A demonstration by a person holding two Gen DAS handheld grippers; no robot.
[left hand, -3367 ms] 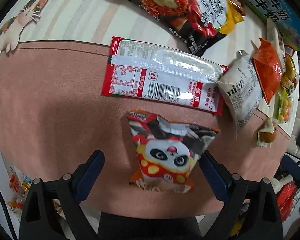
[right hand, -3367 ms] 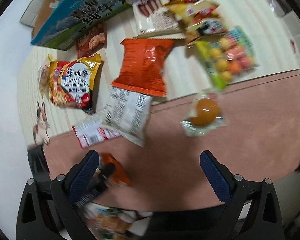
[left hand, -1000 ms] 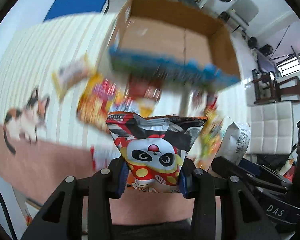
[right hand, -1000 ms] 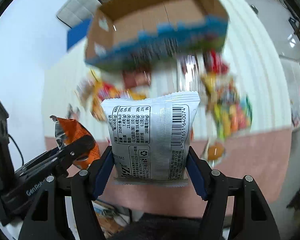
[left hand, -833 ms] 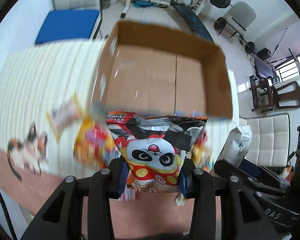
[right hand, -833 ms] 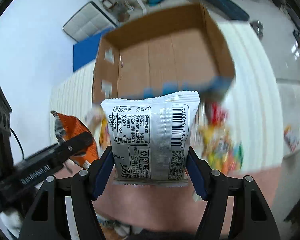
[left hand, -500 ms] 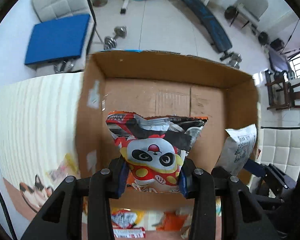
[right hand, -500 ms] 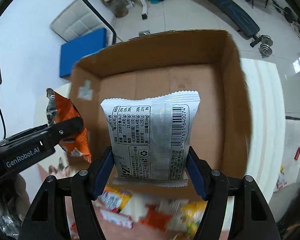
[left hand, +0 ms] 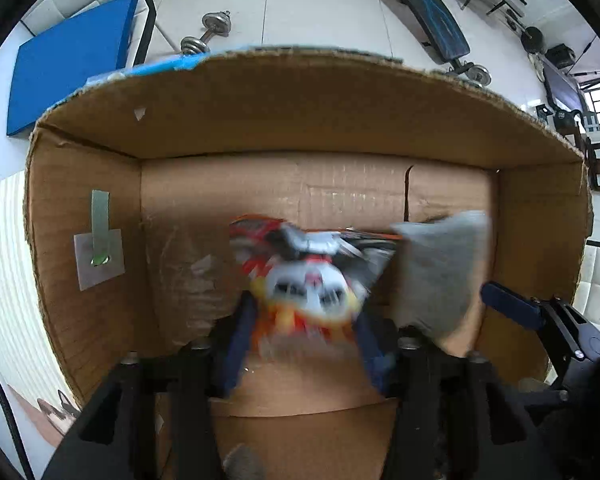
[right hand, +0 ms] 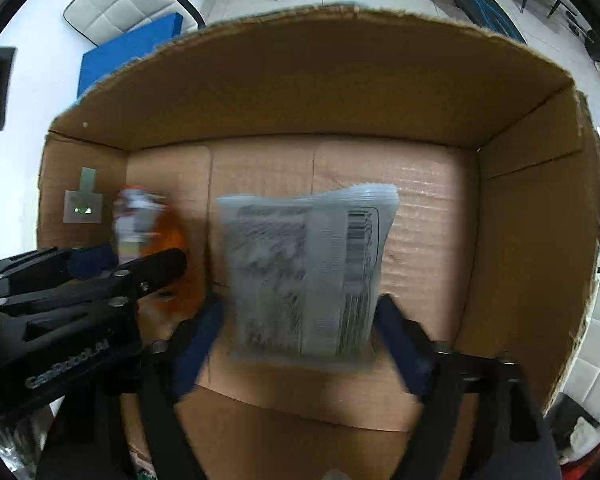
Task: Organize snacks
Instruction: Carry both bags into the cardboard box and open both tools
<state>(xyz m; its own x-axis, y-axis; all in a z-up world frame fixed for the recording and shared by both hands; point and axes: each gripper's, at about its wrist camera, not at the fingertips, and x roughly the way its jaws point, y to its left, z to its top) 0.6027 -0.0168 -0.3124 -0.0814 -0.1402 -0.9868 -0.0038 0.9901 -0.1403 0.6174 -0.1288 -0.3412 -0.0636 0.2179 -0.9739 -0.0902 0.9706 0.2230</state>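
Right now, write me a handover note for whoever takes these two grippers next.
Left gripper: jaws opening, panda snack bag between them, blurred, apparently dropping.
Right gripper: jaws opening, grey barcode packet between them, also being released.
Both are over the cardboard box, pointing down into it.
Done: these two snacks carried to the box.
Left: confirm both have landed inside, then withdraw; nothing else to sort is in view here.

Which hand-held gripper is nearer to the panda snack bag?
Left. The panda snack bag sits between the opening jaws of the left hand-held gripper; the right hand-held gripper is beside it, around the white packet.
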